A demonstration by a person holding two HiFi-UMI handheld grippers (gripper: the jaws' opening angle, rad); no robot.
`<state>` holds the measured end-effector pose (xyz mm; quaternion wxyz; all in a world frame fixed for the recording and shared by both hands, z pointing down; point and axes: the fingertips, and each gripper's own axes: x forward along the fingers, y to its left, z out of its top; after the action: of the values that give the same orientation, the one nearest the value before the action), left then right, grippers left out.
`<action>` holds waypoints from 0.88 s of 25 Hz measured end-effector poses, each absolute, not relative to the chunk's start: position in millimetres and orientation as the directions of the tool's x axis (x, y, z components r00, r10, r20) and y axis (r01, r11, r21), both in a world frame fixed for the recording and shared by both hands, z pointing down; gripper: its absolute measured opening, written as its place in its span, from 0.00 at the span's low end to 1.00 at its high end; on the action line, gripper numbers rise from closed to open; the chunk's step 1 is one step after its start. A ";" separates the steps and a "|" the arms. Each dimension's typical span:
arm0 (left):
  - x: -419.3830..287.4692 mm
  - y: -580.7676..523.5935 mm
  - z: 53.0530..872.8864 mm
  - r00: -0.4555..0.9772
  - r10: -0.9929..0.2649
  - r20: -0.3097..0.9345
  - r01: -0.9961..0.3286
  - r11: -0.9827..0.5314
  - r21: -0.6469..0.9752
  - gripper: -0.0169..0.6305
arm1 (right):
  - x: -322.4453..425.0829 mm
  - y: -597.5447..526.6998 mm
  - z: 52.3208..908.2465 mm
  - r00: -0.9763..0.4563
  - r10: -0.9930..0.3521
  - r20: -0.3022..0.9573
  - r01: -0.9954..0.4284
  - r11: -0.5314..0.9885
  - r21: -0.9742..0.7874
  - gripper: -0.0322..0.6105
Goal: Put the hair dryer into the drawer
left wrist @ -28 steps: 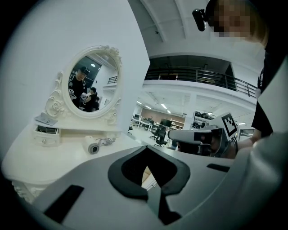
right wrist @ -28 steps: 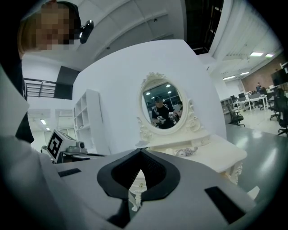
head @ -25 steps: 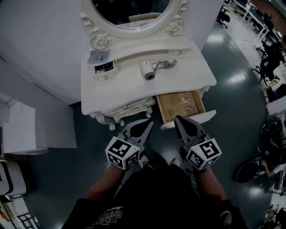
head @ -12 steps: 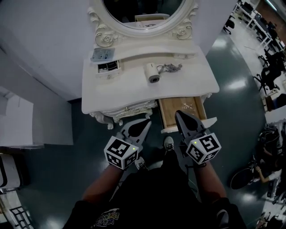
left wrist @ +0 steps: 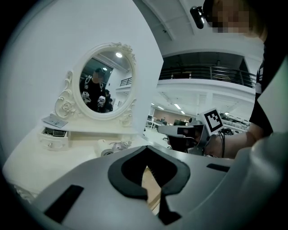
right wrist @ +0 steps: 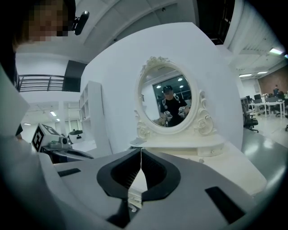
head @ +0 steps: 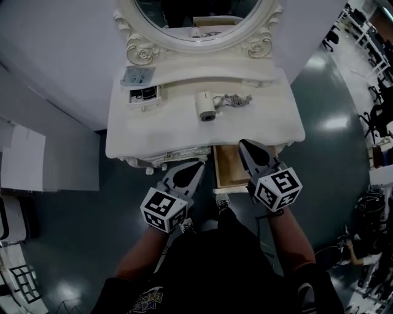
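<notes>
Hair dryer (head: pixel 206 108) lies on its side on the white table (head: pixel 153 132), below the oval mirror (head: pixel 196 12), its cord (head: pixel 236 100) bunched to its right. Only the head view shows the wooden drawer (head: pixel 228 167) pulled open under the table's front edge, with the right gripper (head: pixel 243 145) over it and the left gripper (head: pixel 198 165) just beside it, at the table front. The left gripper view catches the dryer low on the tabletop, well apart from the jaws. Each gripper's own view shows its jaw tips together, clamped on nothing. The right gripper view faces the mirror, where a person is reflected.
</notes>
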<state>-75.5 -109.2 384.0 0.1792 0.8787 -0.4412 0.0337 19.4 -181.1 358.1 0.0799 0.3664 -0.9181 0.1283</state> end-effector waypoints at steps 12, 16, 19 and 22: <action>-36.5 -161.2 418.8 0.546 -0.793 0.270 -0.829 -0.463 0.315 0.03 | 39.9 -265.2 404.3 -0.769 -0.553 0.322 -0.620 0.767 -0.166 0.10; -27.6 -174.3 426.1 0.527 -0.803 0.279 -0.838 -0.437 0.327 0.03 | 42.3 -287.1 416.8 -0.785 -0.511 0.350 -0.587 0.794 -0.157 0.10; -23.2 -182.5 430.0 0.513 -0.809 0.288 -0.846 -0.419 0.329 0.03 | 44.0 -303.1 424.7 -0.792 -0.485 0.370 -0.565 0.812 -0.145 0.10; -20.0 -186.3 435.9 0.497 -0.813 0.302 -0.856 -0.403 0.323 0.03 | 43.1 -316.4 432.7 -0.801 -0.450 0.395 -0.533 0.836 -0.130 0.21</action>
<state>-20.0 -186.3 435.9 0.2217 0.8363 -0.4991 0.0483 43.1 -316.4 432.7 0.1771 0.2609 -0.9416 0.1182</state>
